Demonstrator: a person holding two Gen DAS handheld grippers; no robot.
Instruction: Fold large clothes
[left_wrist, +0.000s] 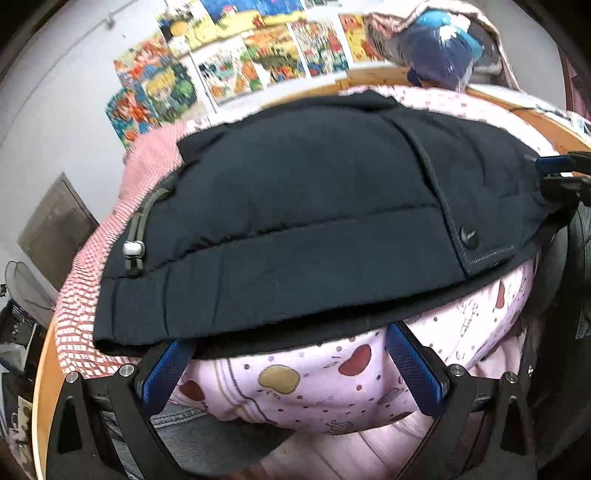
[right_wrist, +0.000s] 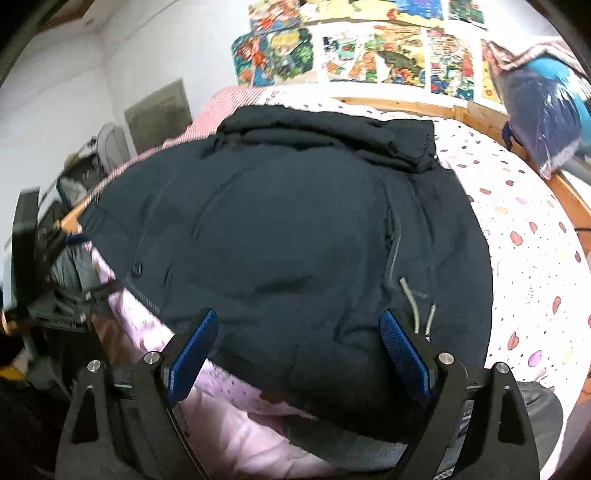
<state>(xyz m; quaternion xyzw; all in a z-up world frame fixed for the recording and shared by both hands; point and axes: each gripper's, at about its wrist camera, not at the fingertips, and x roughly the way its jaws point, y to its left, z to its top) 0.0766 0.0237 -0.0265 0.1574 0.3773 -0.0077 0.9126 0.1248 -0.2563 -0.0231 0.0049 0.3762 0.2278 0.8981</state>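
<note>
Left wrist view: dark navy padded jacket (left_wrist: 303, 221) spread across the pink bedsheet printed with bean shapes (left_wrist: 280, 384), on a bed with a wooden frame (left_wrist: 40, 387). Already doubled over at least once, judging by the layered hem along the near edge and the snap-button placket (left_wrist: 467, 236) lying on top toward the right. Grey drawcord with a white toggle (left_wrist: 133, 248) showing at the left corner, over a red-and-white striped cover (left_wrist: 110, 236). Left claw (left_wrist: 291, 363) spread wide, blue pads at the jacket's near hem, the left fingertip tucked just under the edge; nothing clamped between them.

Right wrist view: same jacket (right_wrist: 295, 240) seen from its other side, bulky and rounded, with a hood or collar portion bunched at the far end (right_wrist: 332, 136). Loose grey cord ends (right_wrist: 417, 306) lying just beside the right pad. Right claw (right_wrist: 299, 347) likewise wide apart, hovering over or resting on the near edge, gripping nothing.

Judged as mid-task: sides seemingly brought in, but still a large, puffy slab. Likely remaining: one or more folds lengthwise to make a compact bundle, plus flattening the bunched far end. Colourful posters (left_wrist: 236, 62) on the wall behind, unrelated.
</note>
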